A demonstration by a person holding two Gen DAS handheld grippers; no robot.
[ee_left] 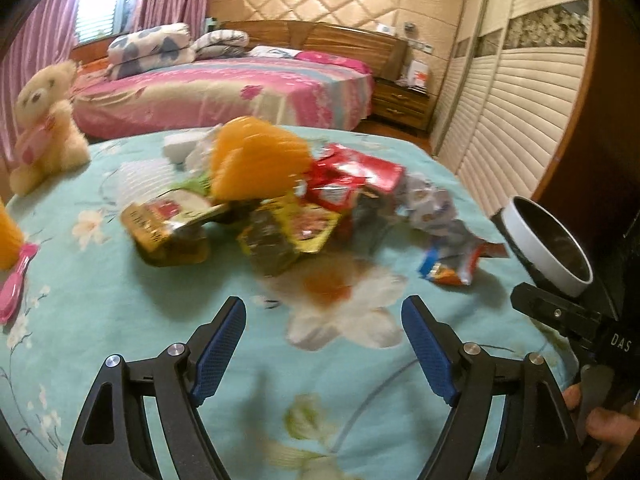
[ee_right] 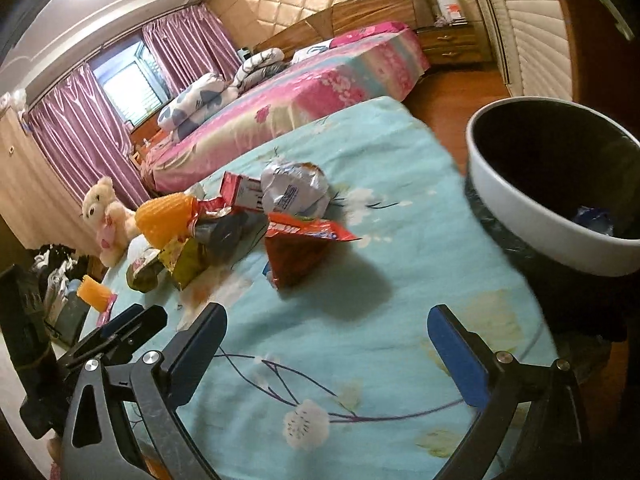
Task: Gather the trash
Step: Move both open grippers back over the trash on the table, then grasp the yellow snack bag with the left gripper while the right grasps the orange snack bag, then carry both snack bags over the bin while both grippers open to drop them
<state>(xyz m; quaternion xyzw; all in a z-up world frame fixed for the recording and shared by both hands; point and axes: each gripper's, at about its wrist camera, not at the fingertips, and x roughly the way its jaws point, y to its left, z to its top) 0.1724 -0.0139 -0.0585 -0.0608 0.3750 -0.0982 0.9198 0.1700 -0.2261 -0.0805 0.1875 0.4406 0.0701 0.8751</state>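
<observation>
A pile of crumpled snack wrappers [ee_left: 304, 208] lies on the turquoise floral tablecloth [ee_left: 248, 360], with a red box [ee_left: 356, 176], a yellow pack [ee_left: 288, 236] and a silver-blue wrapper [ee_left: 452, 252]. In the right wrist view the pile [ee_right: 240, 232] includes a red wrapper [ee_right: 304, 248] and a crumpled silver wrapper [ee_right: 294, 190]. My left gripper [ee_left: 323, 348] is open and empty, short of the pile. My right gripper [ee_right: 324, 354] is open and empty, near the white-rimmed bin [ee_right: 552, 200], which holds a blue scrap [ee_right: 596, 218]. The bin also shows in the left wrist view [ee_left: 548, 240].
An orange ribbed cup [ee_left: 256, 156] stands in the pile. A teddy bear [ee_left: 44, 120] sits at the table's far left, with a pink brush [ee_left: 16, 280] and another orange object [ee_left: 8, 240] nearby. A bed [ee_left: 224, 88] and wardrobe doors [ee_left: 520, 112] lie behind.
</observation>
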